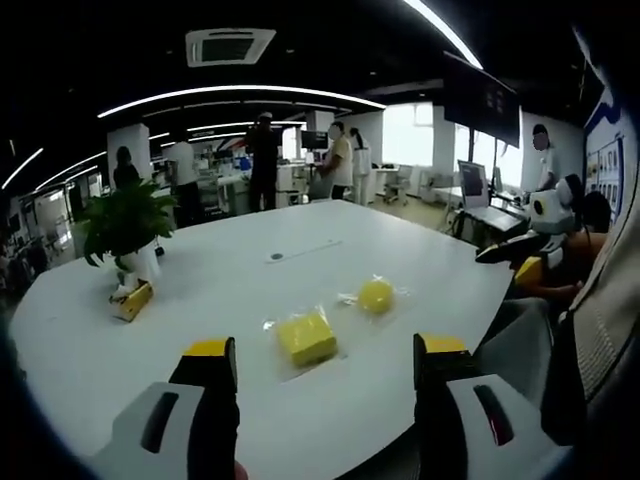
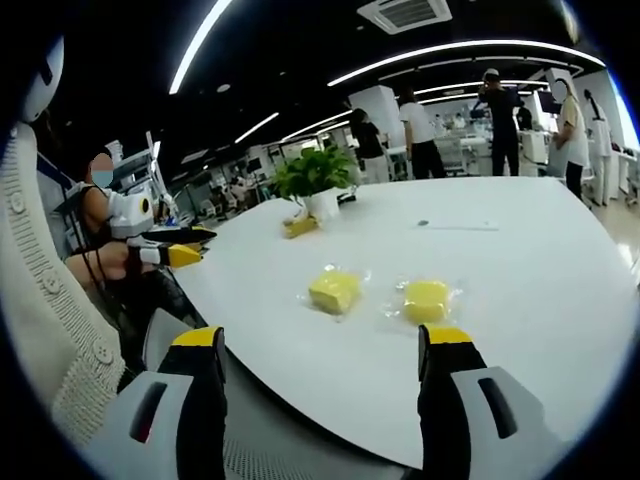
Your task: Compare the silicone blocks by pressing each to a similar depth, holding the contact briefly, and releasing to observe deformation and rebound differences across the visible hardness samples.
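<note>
Both tongs, left [image 1: 325, 375] and right [image 2: 325, 365], released; 2 wrapped yellow blocks [image 2: 335, 291] [image 2: 427, 300] on white table [image 2: 520, 260].

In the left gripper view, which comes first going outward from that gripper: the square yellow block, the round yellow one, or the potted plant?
1. Square yellow block, just ahead between the jaws.
2. Round yellow block, beyond it, rightward.
3. Potted plant, far left.

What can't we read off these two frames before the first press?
- Yellow silicone block in clear wrap, square, and rounder yellow sample: hardness labels too small, wrap glares, left gripper view.
- Yellow item beside the white plant pot: too small to identify.
- Small dark object mid-table: too small, right gripper view.
</note>
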